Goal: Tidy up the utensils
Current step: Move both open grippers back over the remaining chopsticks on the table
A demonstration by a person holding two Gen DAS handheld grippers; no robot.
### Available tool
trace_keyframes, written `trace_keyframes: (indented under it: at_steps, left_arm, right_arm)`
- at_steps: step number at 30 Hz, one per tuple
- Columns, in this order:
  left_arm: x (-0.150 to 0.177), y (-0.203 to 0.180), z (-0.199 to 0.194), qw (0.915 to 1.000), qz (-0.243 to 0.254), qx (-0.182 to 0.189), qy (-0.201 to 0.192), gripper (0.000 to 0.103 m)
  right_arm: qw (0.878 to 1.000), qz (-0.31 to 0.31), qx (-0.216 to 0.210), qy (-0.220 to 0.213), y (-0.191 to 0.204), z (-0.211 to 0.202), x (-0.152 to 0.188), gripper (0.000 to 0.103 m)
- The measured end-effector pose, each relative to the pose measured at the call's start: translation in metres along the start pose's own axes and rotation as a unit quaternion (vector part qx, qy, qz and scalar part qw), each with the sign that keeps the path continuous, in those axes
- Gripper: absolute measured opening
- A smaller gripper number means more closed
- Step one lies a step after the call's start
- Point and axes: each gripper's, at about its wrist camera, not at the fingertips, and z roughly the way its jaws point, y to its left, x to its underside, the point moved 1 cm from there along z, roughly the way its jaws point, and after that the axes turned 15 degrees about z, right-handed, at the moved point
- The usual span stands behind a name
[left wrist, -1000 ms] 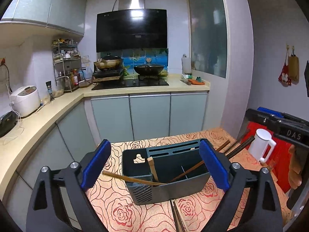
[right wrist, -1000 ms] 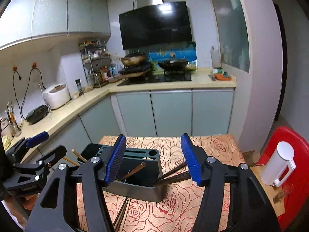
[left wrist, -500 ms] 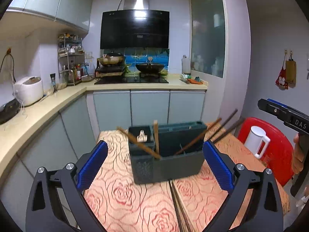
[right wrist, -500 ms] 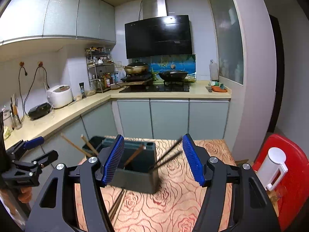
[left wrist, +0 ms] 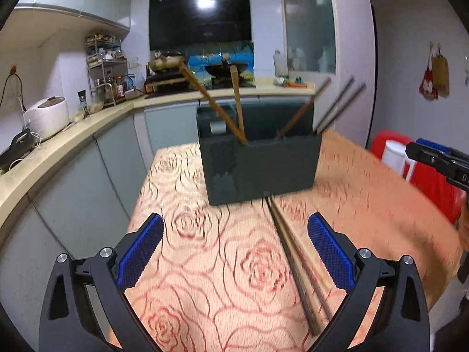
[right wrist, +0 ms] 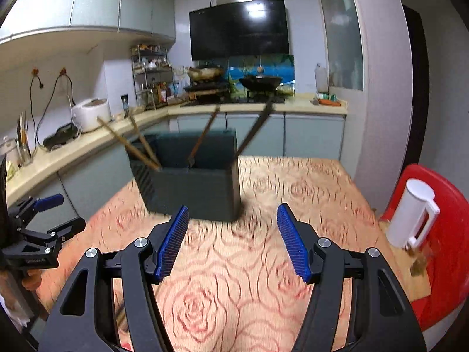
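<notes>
A kitchen wraps round this corner: pale cabinet fronts under a cream countertop (right wrist: pixel 293 106) that runs along the left wall and across the back, with a black range hood (right wrist: pixel 239 29) above the stove. On that counter sit a white rice cooker (right wrist: pixel 89 113) and a wire spice rack (right wrist: pixel 151 76).

Nearer stands a table under a rose-patterned tablecloth (left wrist: pixel 222 270), orange and red, somewhat smeared by blur. At its right a red chair (right wrist: pixel 439 234) carries a white jug (right wrist: pixel 410 217).

Toward the far side of the table stands the dark utensil holder (left wrist: pixel 261 164), a rectangular box, upright, its long side across the table. Chopsticks stick out of its open top at slants: two brown chopsticks (left wrist: pixel 205 96) lean up and to the left, a reddish one (left wrist: pixel 302 111) leans up to the right, and two dark chopsticks (left wrist: pixel 340 102) at the right end lean up to the right.

On the cloth, a loose pair of chopsticks (left wrist: pixel 296 267) lies flat, side by side, long axis running from the holder's front edge back toward the grippers.

The left gripper (left wrist: pixel 236 252) hangs over the cloth with its blue pads wide apart and nothing between them; the loose pair lies below, near its right finger. The right gripper (right wrist: pixel 233 240), pads also apart and empty, points at the holder's front.
</notes>
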Motion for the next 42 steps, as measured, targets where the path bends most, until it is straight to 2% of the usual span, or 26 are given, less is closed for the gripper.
trace_keyframes:
  at_steps: [8,17,25,32,42]
  left_arm:
    - [0.036,-0.016,0.009,0.9994,0.011,0.019,0.025,0.095]
    - [0.053,-0.032,0.01,0.9983,0.024,0.037,0.037,0.095]
    - [0.073,-0.054,0.005,0.9946,0.054,0.069,0.056,0.095]
    - [0.079,-0.066,0.011,0.9921,0.077,0.063,0.077,0.095]
    - [0.079,-0.068,0.014,0.9907,0.076,0.068,0.09,0.095]
  right_arm:
    - [0.999,-0.012,0.011,0.033,-0.001,0.013,0.045,0.061]
    - [0.997,-0.031,0.016,0.062,0.005,0.022,0.074,0.061]
    - [0.997,-0.037,0.014,0.07,0.006,0.024,0.08,0.061]
    - [0.997,-0.035,0.013,0.069,0.006,0.024,0.079,0.061]
    - [0.996,-0.04,0.012,0.074,0.008,0.025,0.083,0.061]
